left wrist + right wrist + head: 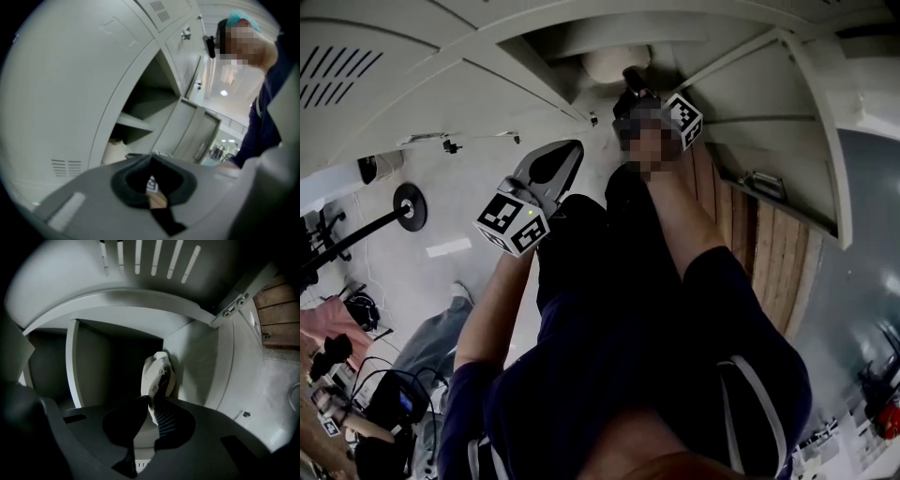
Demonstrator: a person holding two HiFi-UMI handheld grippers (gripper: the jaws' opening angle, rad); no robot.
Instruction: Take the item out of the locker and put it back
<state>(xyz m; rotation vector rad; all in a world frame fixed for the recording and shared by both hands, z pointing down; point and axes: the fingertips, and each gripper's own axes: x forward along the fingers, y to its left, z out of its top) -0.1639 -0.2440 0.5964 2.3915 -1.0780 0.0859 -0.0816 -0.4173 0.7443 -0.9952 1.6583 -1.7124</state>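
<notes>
**Head view.** The locker bank (412, 84) fills the upper frame. One compartment (546, 36) stands open, its door (769, 112) swung right and clear of the opening, so I have a straight line in. A strip of wood flooring (769, 253) shows beyond the door.

**Arms.** Both reach forward. The right is deep in the opening, the left short of it.

**Right gripper** (633, 80): inside the compartment. In the right gripper view the jaws are nearly together and clenched on the lower edge of the white item (614, 61). A pale fold runs down between the dark jaw and the ribbed pad. I cannot tell what the item is; it looks like a soft rolled bundle.

**Item position.** It is in the locker, upright, leaning on the right-hand wall near the back. I judge it is gripped low so the bundle comes out whole rather than unrolling.

**Left gripper** (572, 150): outside the locker, beside the opening. The jaws are closed tip to tip with nothing between them. I judge it is parked there to keep the doorway free for the right arm.

**Step in hand.** The grip is made and the withdrawal is not yet done.

**Risks.** The pinch is on a fold only and could slip. The bundle may also drag on the wall.
</notes>
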